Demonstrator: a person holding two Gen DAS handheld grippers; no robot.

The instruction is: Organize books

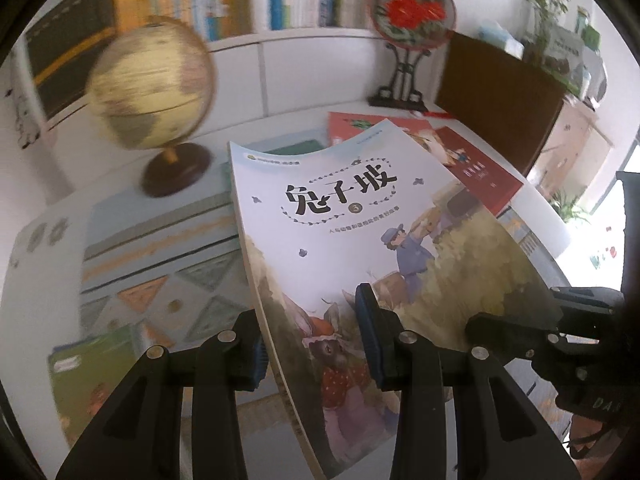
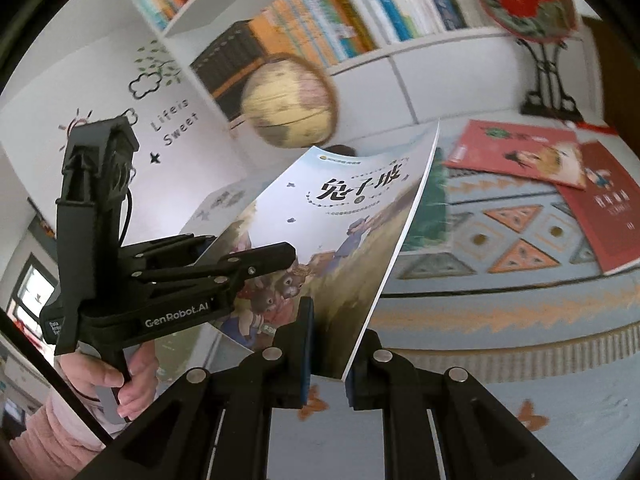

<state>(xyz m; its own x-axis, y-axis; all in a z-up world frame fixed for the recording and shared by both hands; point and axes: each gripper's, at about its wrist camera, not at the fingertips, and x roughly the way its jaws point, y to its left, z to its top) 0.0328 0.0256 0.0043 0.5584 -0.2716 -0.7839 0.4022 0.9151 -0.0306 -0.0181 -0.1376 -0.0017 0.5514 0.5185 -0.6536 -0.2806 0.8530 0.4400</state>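
A pale blue picture book with rabbits on its cover [image 1: 352, 240] is held tilted above the table; it also shows in the right wrist view [image 2: 344, 216]. My left gripper [image 1: 312, 344] straddles its spine edge with some gap between its pads. My right gripper [image 2: 328, 348] has its jaws around the book's lower right corner, with a gap showing on one side. The left gripper [image 2: 248, 256] shows in the right wrist view on the book's left edge. Two red books [image 2: 540, 160] lie flat on the table behind.
A globe [image 1: 156, 92] stands at the back left of the table with a patterned cloth [image 2: 500, 248]. A round fan ornament on a black stand [image 1: 412, 12] is at the back right. Bookshelves [image 2: 320, 20] full of books line the wall. A green book [image 1: 92, 376] lies at the near left.
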